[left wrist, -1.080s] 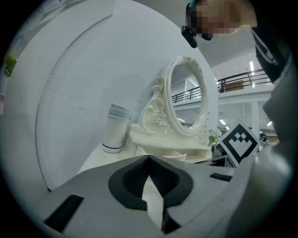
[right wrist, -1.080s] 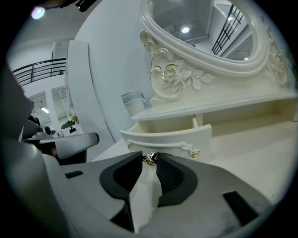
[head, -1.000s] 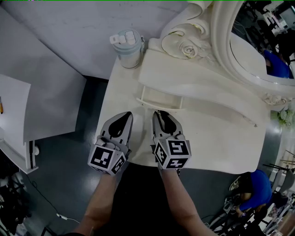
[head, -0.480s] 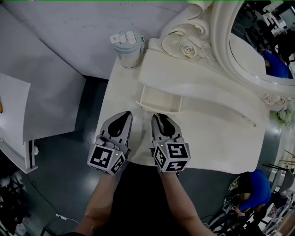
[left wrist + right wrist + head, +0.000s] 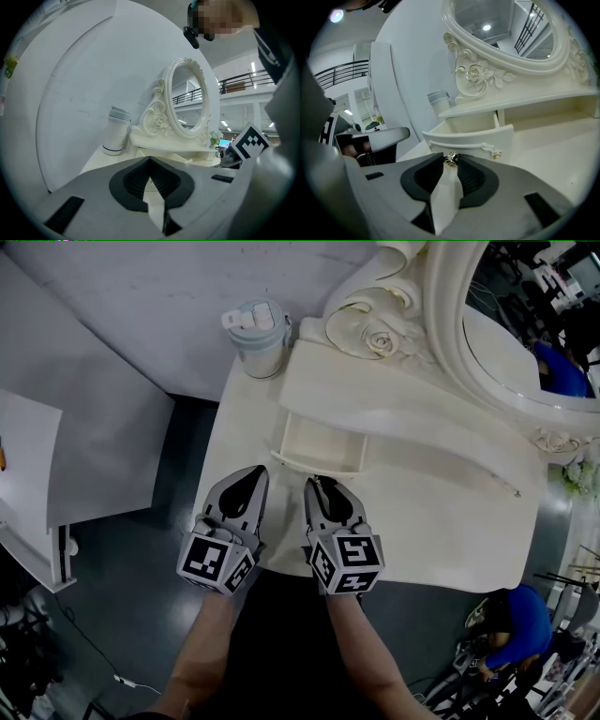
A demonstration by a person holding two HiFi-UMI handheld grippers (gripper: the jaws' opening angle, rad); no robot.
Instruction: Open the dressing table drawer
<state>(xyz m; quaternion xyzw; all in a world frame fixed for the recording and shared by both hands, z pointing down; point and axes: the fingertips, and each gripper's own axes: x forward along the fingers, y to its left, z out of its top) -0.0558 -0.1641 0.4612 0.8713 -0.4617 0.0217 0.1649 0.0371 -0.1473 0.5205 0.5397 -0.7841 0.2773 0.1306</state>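
- The dressing table is standing against the pale wall, and the person is facing its front edge so both grippers are reaching in over it.
- The oval mirror is rising from the table's back edge, well clear of the work.
- The drawer is sitting under the raised shelf near the table's left end and is sticking partway out toward the front edge, its inside showing empty; judging by this, the opening is well under way.
- A lidded tumbler is standing at the back left corner, out of the drawer's path.
- The right gripper is pinching the knob on the drawer front between its jaw tips, angled down so a pull is running along the drawer's slide.
- The left gripper is hovering over the front left edge, jaws closed on nothing, seemingly just keeping out of the way.
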